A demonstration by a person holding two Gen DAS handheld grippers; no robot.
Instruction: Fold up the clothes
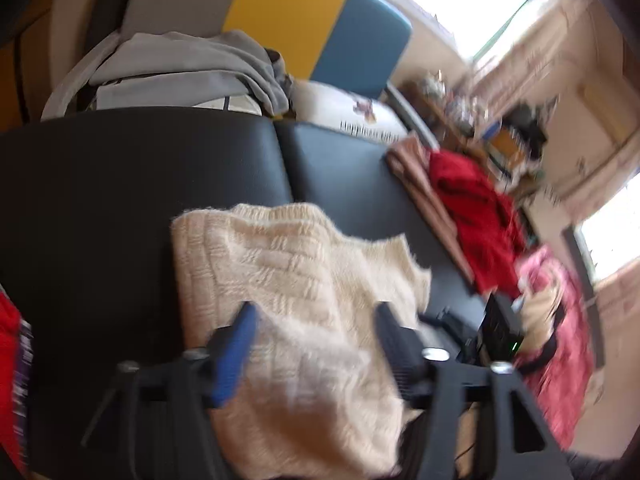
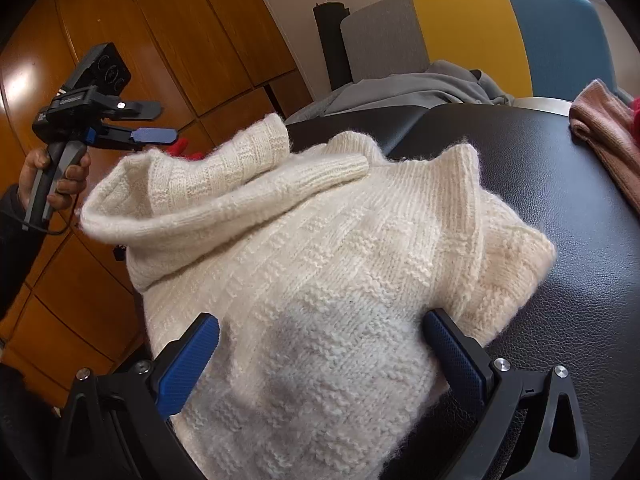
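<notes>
A cream knit sweater (image 2: 320, 248) lies partly folded on the black leather surface (image 2: 580, 240), with a sleeve and the ribbed hem rolled over its far left side. My right gripper (image 2: 320, 326) is open, and its blue pads (image 2: 452, 352) stand wide on either side of the sweater's near part. A hand holds my left gripper (image 2: 160, 122) in the air, up and left of the sweater, open and empty. In the blurred left wrist view the sweater (image 1: 280, 264) shows between the open left gripper's (image 1: 316, 316) fingers, and nothing is pinched.
A grey garment (image 2: 420, 88) is heaped on a chair with a grey, yellow and blue backrest (image 2: 472, 24). A pinkish-brown garment (image 2: 604, 132) and a red one (image 1: 472, 208) lie at the right edge of the surface. Wooden cabinets (image 2: 160, 40) stand on the left.
</notes>
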